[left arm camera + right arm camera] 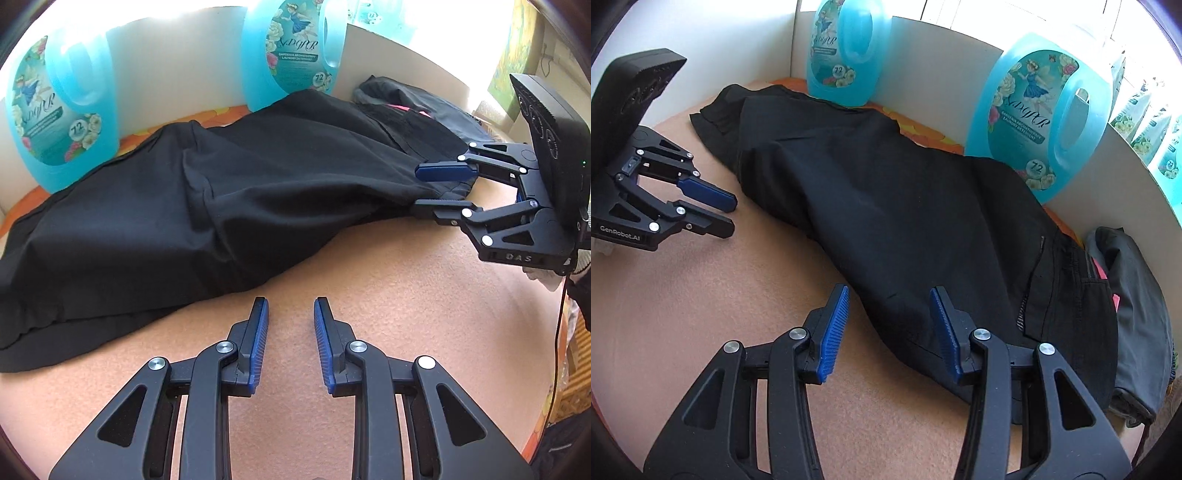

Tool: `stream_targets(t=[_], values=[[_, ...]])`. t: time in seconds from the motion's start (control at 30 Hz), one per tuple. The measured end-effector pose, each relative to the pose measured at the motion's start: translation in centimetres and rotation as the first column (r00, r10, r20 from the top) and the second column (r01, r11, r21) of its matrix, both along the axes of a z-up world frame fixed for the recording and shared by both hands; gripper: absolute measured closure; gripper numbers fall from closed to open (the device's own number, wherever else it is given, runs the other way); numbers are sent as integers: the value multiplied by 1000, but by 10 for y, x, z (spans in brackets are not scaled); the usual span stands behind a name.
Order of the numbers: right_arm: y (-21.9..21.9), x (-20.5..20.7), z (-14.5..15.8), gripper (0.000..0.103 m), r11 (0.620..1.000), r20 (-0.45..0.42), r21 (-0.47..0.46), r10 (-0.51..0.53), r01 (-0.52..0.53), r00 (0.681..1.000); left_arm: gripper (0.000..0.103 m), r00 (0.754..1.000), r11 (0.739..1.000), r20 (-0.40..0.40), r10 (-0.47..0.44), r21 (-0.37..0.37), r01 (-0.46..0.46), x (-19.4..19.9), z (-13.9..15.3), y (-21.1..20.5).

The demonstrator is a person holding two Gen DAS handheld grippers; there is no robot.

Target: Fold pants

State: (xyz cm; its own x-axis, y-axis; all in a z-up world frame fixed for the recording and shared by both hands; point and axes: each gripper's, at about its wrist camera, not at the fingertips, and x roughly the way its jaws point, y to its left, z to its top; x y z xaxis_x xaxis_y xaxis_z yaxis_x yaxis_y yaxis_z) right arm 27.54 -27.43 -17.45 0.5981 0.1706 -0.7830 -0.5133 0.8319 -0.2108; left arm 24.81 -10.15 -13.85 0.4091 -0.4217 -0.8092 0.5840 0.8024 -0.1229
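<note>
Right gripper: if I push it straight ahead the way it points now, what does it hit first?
Most likely the black pants: the right gripper has its jaws open over their near edge, the cloth just ahead. Depth is unclear.

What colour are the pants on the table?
Black pants, plain with no pattern; the right wrist view shows them best.

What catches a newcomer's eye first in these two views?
Black pants sprawl in a long heap across the peach surface. Two bright blue detergent jugs stand behind them against a white wall. Both grippers, left and right, hover open at the pants' near edge.
</note>
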Motion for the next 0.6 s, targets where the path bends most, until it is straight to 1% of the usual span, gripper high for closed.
stream_targets(t=[0.03, 0.1, 0.13, 0.23, 0.3, 0.37, 0.47, 0.53, 0.6], values=[[-3, 8, -1, 89, 1000, -23, 27, -2, 3, 1000, 80, 1000, 1000, 0, 8, 5, -8, 1, 0, 1], [-9, 22, 1, 93, 996, -39, 81, -27, 30, 999, 80, 1000, 1000, -12, 20, -3, -20, 5, -1, 3], [-13, 28, 4, 93, 993, -48, 112, -36, 41, 998, 80, 1000, 1000, -17, 24, -11, -24, 7, -2, 4], [-29, 46, 8, 93, 972, -119, 224, -41, 67, 992, 80, 1000, 1000, -25, 7, -9, -7, 9, -3, 2], [-35, 54, 8, 93, 961, -159, 265, -33, 75, 987, 80, 1000, 1000, -23, -16, -10, 16, 9, -2, -4], [-39, 59, 6, 93, 956, -184, 284, -25, 78, 983, 79, 999, 999, -23, -30, -17, 30, 13, -2, -16], [-42, 63, 4, 93, 951, -199, 300, -15, 76, 980, 79, 999, 998, -16, -41, -43, 41, 20, 0, -30], [-42, 63, 3, 93, 949, -204, 305, -13, 76, 979, 79, 999, 997, 19, -45, -60, 46, 22, 6, -38], [-43, 65, 2, 93, 948, -213, 309, -9, 77, 977, 78, 997, 997, 60, -49, -52, 52, 25, 12, -45]])
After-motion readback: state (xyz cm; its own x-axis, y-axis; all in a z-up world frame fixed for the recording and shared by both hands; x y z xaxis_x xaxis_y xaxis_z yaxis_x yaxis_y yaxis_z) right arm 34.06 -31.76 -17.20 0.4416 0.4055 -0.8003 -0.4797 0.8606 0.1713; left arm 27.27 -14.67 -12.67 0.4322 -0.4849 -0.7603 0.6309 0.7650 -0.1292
